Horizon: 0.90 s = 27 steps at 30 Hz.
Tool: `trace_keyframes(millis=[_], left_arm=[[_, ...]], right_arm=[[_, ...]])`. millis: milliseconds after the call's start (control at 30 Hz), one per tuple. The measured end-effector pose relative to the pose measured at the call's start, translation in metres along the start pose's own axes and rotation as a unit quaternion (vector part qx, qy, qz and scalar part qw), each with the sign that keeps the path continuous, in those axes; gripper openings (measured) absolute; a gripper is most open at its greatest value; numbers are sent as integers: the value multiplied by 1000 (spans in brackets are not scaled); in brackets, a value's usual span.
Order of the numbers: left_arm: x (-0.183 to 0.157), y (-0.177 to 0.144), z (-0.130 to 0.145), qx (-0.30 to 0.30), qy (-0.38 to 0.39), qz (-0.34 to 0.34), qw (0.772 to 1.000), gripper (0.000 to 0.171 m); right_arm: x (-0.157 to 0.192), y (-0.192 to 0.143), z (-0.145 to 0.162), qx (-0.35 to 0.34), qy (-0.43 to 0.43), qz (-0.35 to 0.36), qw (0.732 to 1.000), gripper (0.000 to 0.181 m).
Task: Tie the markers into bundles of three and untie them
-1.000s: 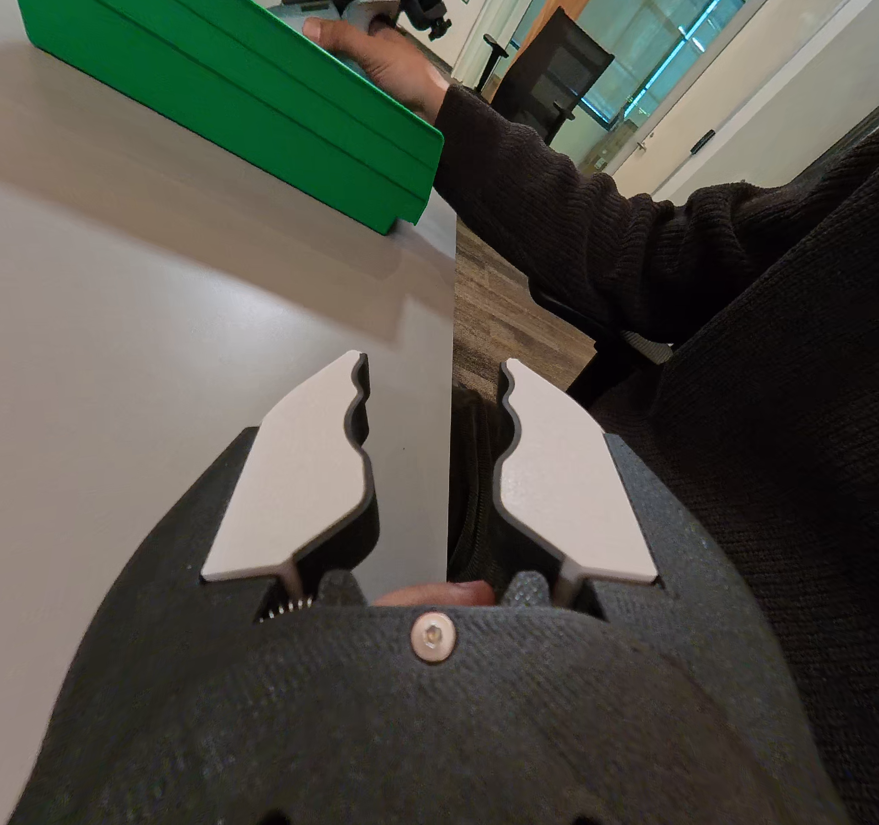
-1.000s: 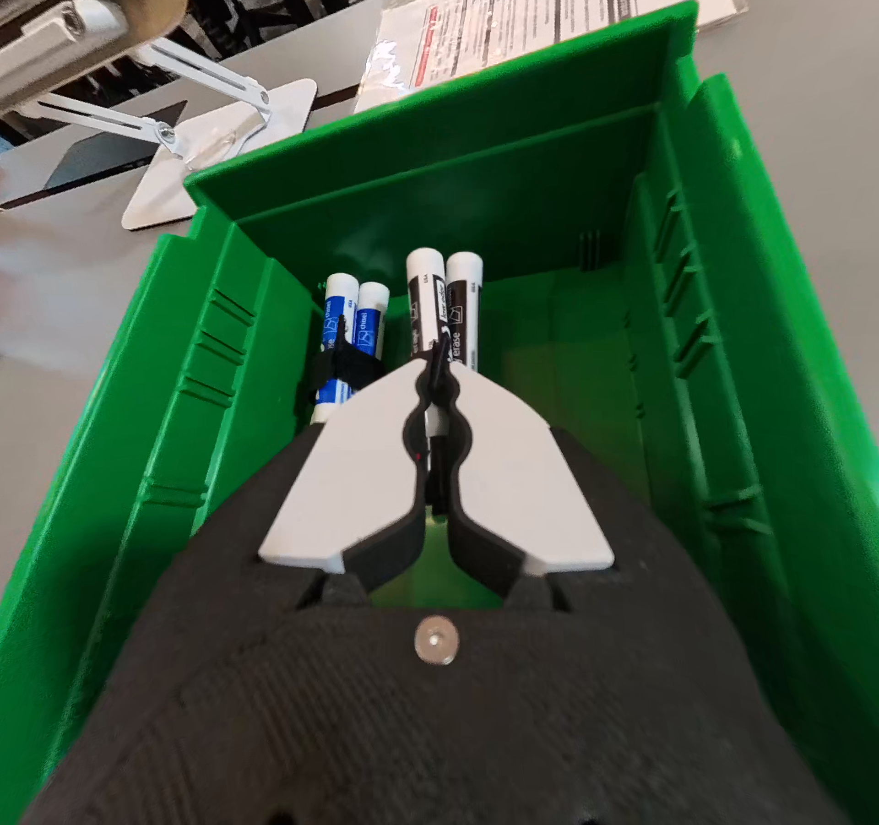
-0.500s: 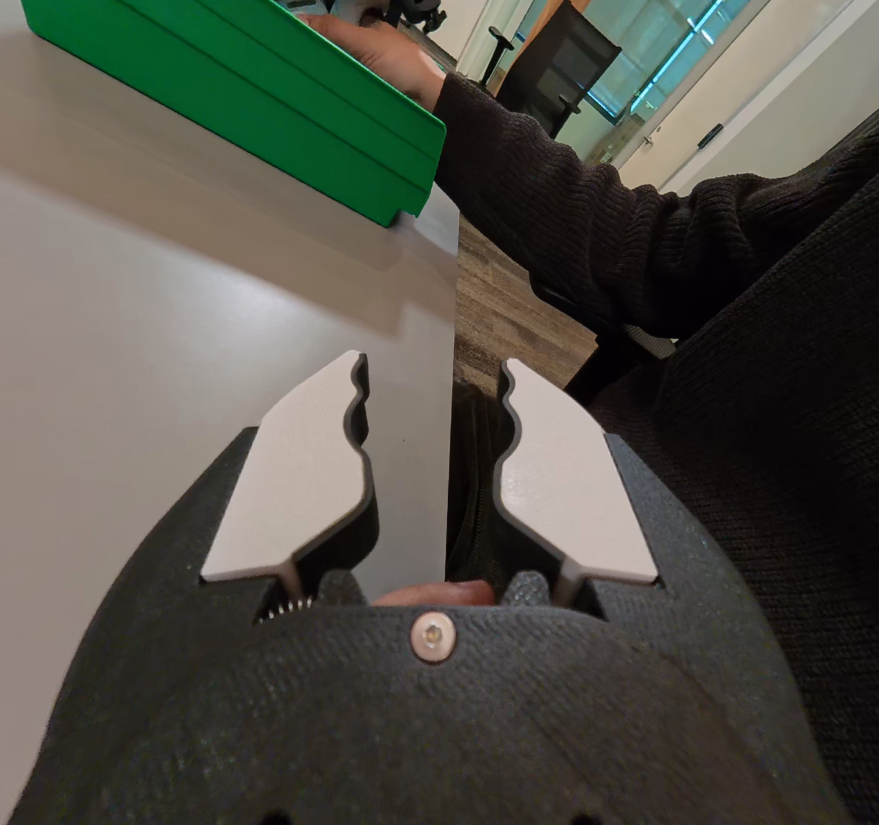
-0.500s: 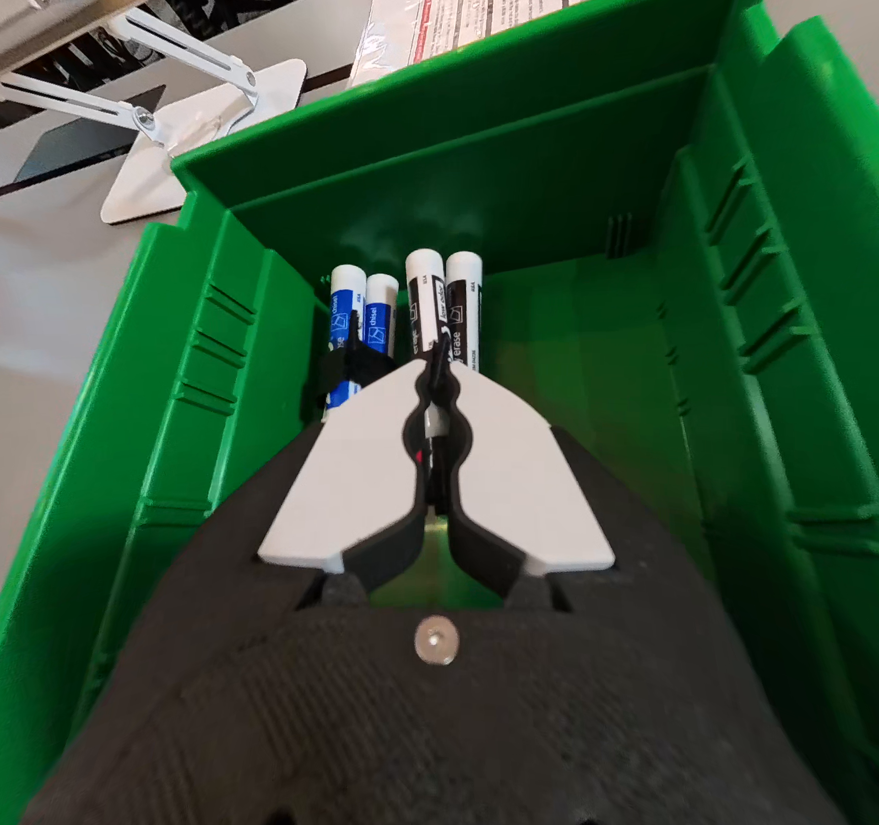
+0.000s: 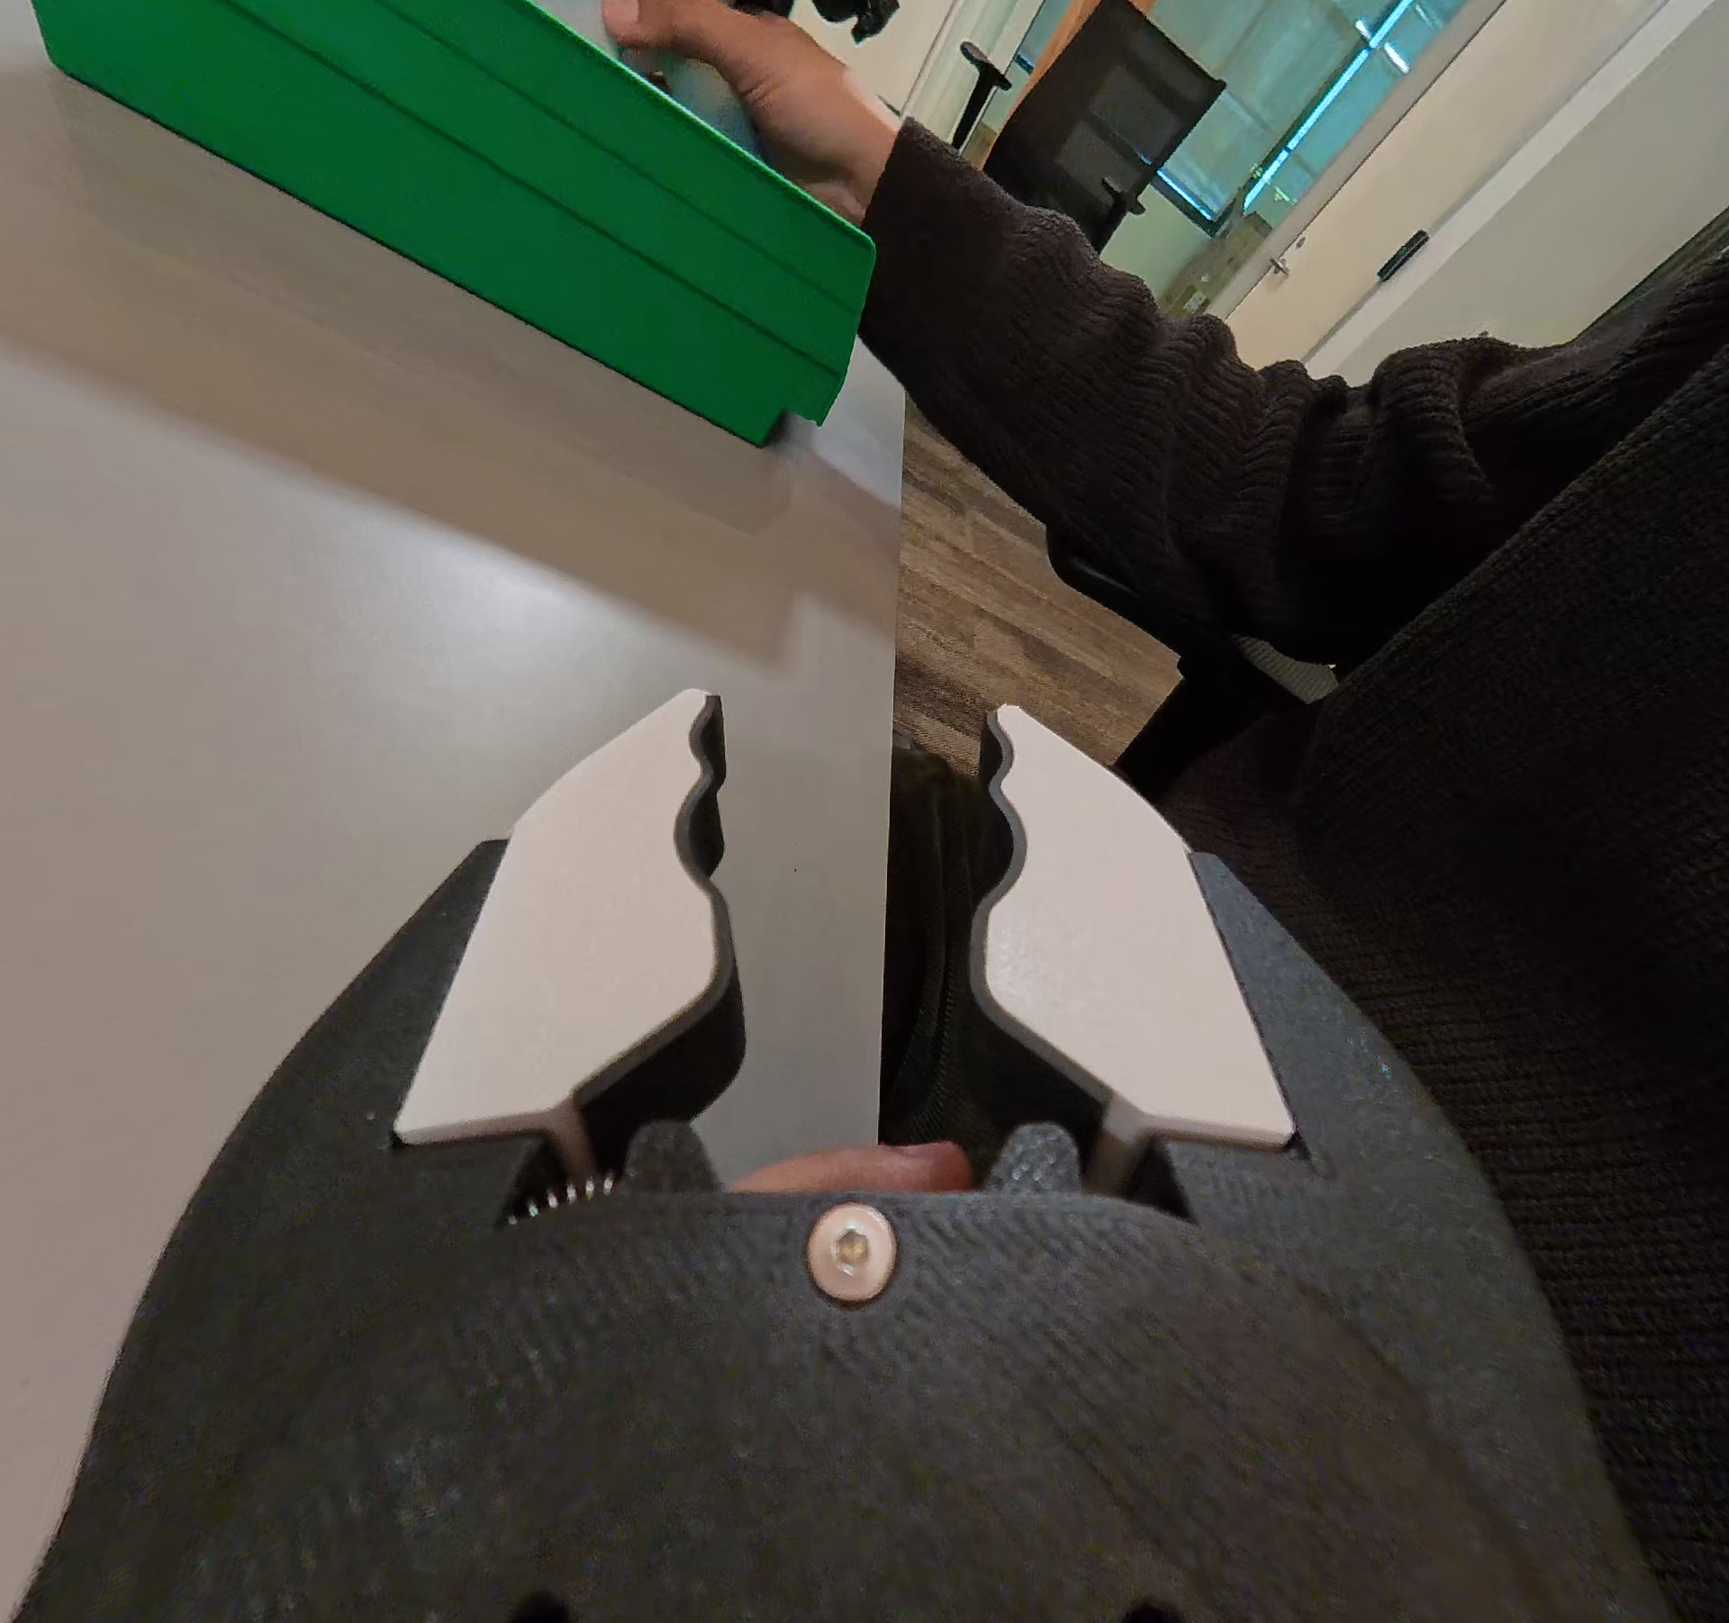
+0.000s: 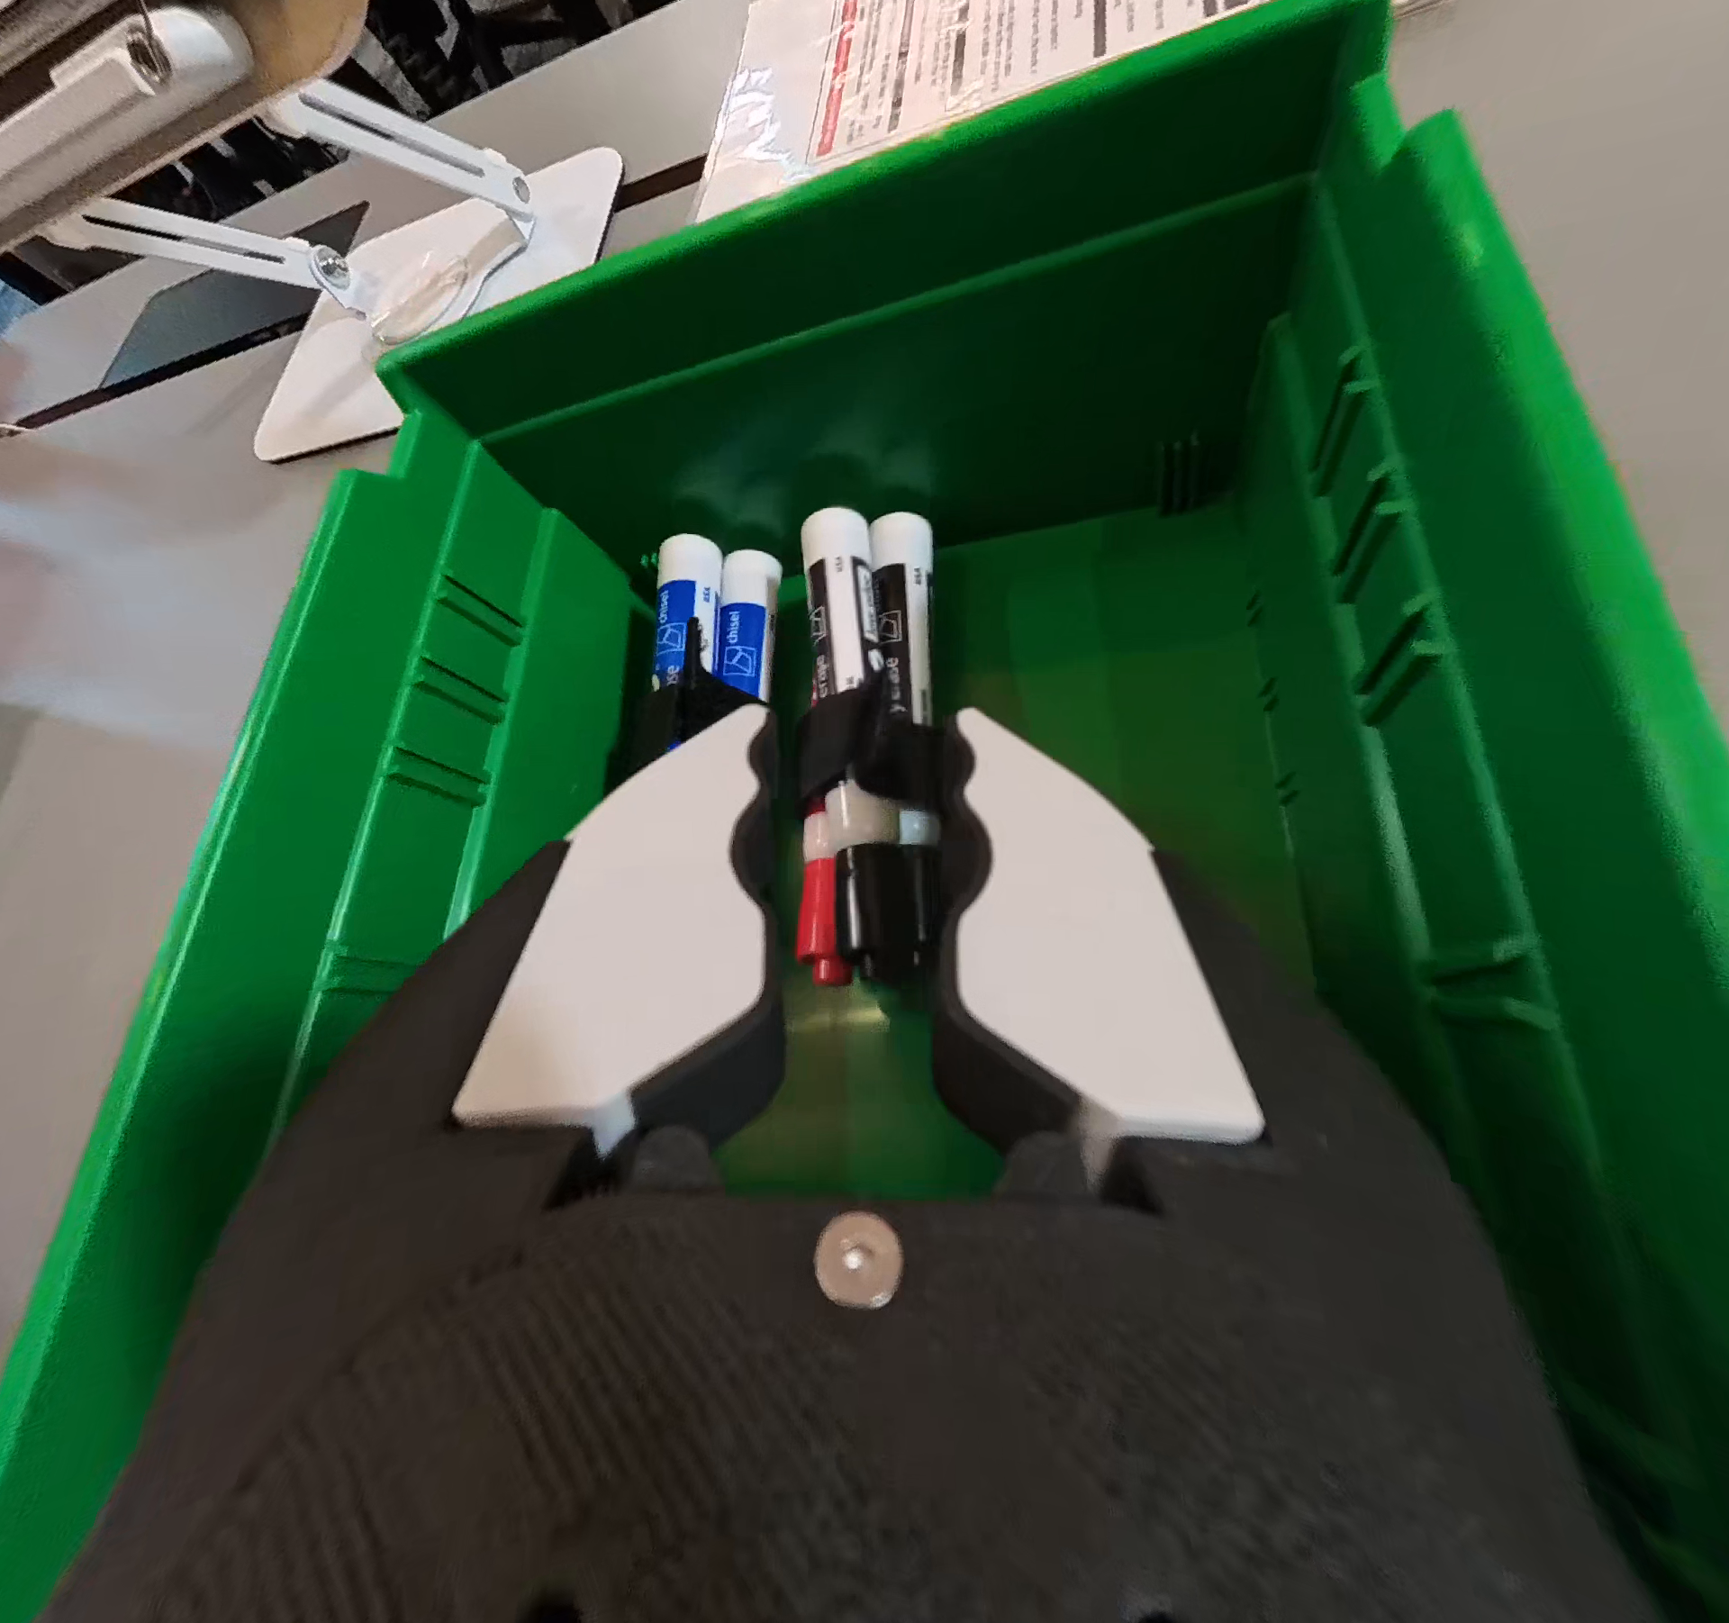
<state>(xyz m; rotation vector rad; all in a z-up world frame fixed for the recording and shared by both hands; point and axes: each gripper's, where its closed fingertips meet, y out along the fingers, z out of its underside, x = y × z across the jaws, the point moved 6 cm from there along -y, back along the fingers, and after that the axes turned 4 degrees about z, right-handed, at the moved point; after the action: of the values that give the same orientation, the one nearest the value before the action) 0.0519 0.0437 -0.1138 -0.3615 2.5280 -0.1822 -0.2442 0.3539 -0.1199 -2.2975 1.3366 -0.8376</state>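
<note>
My right gripper (image 6: pixel 863 722) is open inside a green plastic bin (image 6: pixel 1460 642). A bundle of markers with black and red caps (image 6: pixel 865 689), tied with a black strap, lies on the bin floor between the open fingers, apart from them. A second strapped bundle of blue-labelled markers (image 6: pixel 716 624) lies beside it on the left, partly hidden by my left finger. My left gripper (image 5: pixel 851 717) is open and empty, low over the grey table's front edge (image 5: pixel 889 596). The bin (image 5: pixel 449 156) shows far off in the left wrist view, with a hand (image 5: pixel 748 81) holding the right gripper over it.
A white lamp base with a jointed arm (image 6: pixel 440 287) stands on the table behind the bin. A laminated printed sheet (image 6: pixel 1029 15) lies behind the bin's far wall. In the left wrist view a dark sleeve (image 5: pixel 1216 418), wood floor (image 5: pixel 992 633) and a black office chair (image 5: pixel 1104 118) lie beyond the table edge. Spacing between my two grippers at the tips: around 40 cm.
My right gripper was shut on the black-and-red marker bundle and has opened; the bundle now lies free in the bin. The left gripper has stayed still.
</note>
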Motion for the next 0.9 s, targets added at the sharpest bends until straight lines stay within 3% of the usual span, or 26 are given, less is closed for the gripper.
trace_keyframes(millis=[400,633,900], left_arm=[[0,1,2,7,-3,0,1000,53],[1,-1,4,8,-6,-5,1000,53],[0,-2,5,9,-6,-7,1000,53]], right_arm=[[0,15,13,45,-13,-10,999,40],[0,19,13,47,-5,-17,999,22],[3,20,11,50,-30,-11,998,19]])
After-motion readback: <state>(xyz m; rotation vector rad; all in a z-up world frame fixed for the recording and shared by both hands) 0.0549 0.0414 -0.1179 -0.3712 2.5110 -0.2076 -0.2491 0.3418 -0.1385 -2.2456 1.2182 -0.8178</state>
